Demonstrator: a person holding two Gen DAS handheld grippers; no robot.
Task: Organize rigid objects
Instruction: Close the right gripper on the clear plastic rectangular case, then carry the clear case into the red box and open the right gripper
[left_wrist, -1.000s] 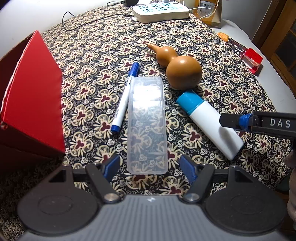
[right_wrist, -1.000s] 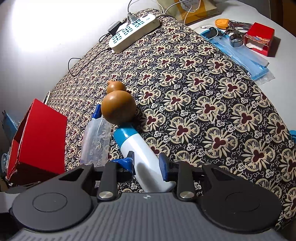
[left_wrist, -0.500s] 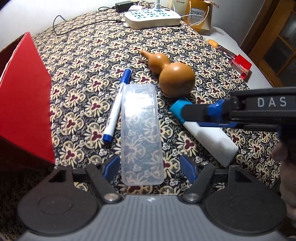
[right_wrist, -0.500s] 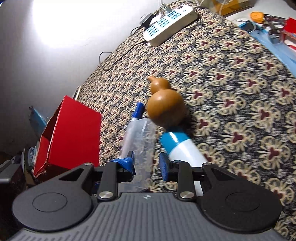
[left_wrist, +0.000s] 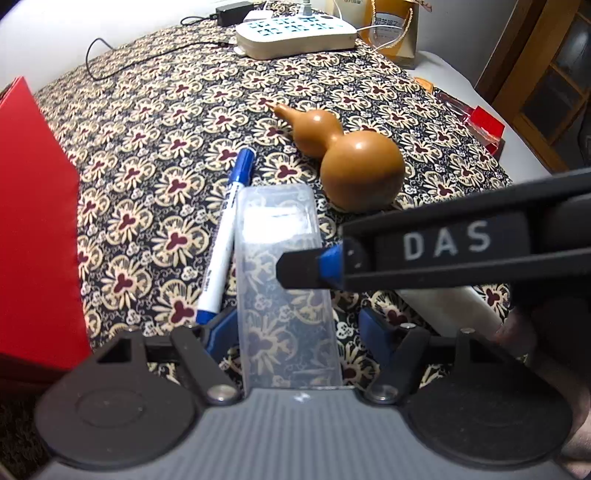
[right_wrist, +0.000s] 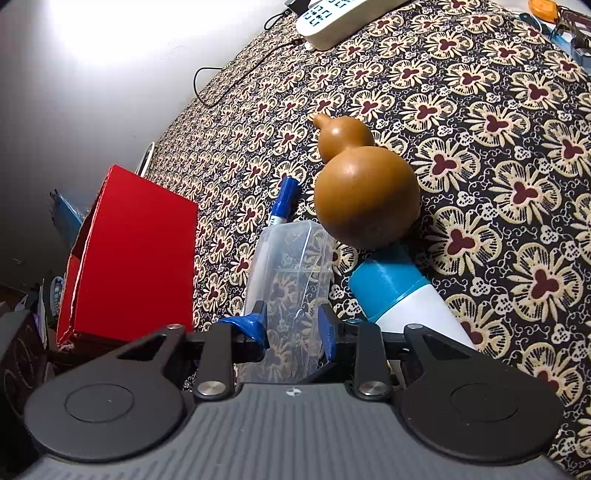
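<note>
Patterned bench (left_wrist: 155, 155); red box (right_wrist: 136, 254) at its left edge, gourd (left_wrist: 358, 166) mid-cloth, clear case (left_wrist: 284, 280) lying flat just left of a white bottle (right_wrist: 402, 299), pen (left_wrist: 225, 240) touching the case's left side. Left tool (left_wrist: 295, 330) spread wide, its fingers either side of the case's near end. Right tool (right_wrist: 291, 328) half-spread, straddling the case from the right; contact unclear.

We saw a brown gourd (left_wrist: 360, 171), a red box (left_wrist: 35, 236) and a blue-capped white marker (left_wrist: 225, 240) on black-and-cream floral cloth (left_wrist: 155, 147).
</note>
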